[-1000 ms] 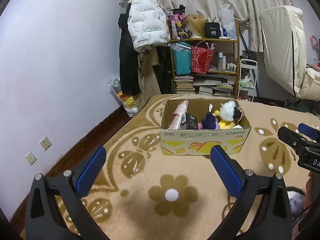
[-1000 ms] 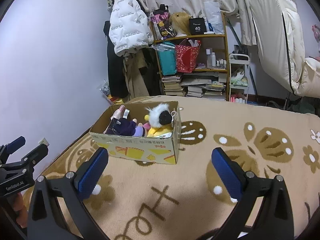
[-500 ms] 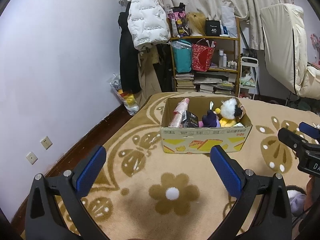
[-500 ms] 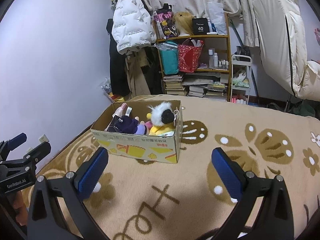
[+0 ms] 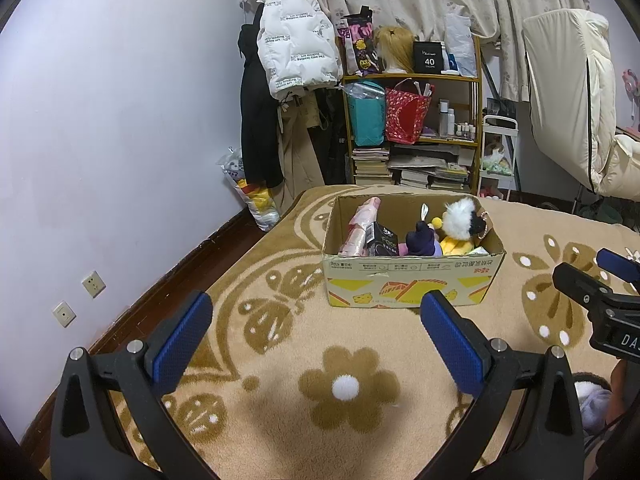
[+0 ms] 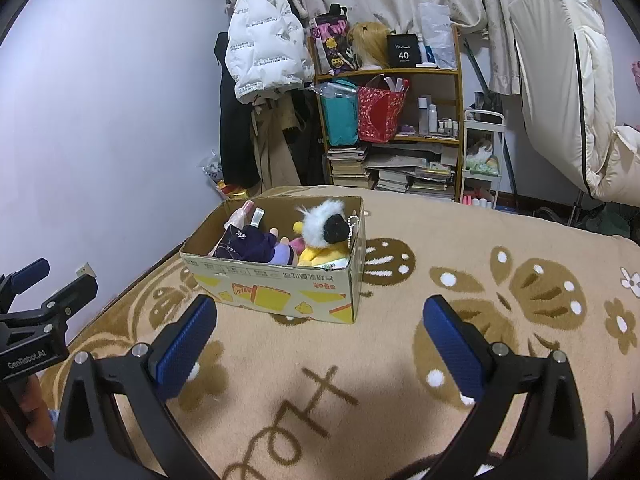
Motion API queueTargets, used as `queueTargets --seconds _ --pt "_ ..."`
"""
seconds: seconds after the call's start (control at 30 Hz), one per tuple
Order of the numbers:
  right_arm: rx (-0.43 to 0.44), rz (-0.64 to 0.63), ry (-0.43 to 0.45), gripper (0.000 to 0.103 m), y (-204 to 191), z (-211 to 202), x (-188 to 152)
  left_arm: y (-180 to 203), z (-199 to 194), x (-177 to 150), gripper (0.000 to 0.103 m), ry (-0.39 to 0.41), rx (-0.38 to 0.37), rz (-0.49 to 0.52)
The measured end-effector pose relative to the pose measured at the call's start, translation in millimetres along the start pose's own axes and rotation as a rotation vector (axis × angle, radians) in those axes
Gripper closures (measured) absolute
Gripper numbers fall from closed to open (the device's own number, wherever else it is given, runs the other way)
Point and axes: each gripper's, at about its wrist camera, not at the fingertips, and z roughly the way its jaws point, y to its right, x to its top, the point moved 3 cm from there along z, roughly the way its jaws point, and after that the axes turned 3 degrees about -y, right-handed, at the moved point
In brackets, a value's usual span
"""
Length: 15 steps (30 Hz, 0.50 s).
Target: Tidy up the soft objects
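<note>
Right wrist view: left claw [image 6: 24,280] marked "GenRoboLAI"; shelf box [image 6: 403,51] reads "40".

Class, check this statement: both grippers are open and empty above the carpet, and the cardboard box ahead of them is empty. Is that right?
Not quite. The cardboard box is not empty: the right wrist view shows soft toys inside, among them a white fluffy toy and a dark purple one. The rest holds: the left gripper and right gripper are open and empty above the carpet.

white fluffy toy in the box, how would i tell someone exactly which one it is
Find the cardboard box on the patterned rug. Among the soft toys at its end farther from the wall sits the white fluffy toy. Only it has shaggy white fur around a black face, above a yellow body, beside a dark purple toy.
</note>
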Motion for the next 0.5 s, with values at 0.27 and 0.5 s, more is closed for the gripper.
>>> queueTargets --seconds 0.27,0.5 --pt "-0.001 -0.002 -0.003 0.0 0.7 0.7 -0.7 -0.1 0.1 -0.1 0.0 -0.001 -0.006 0.0" --pt "0.0 -0.003 -0.005 0.0 2.0 1.1 -2.6 0.3 0.3 -0.7 0.0 -0.002 -0.005 0.0"
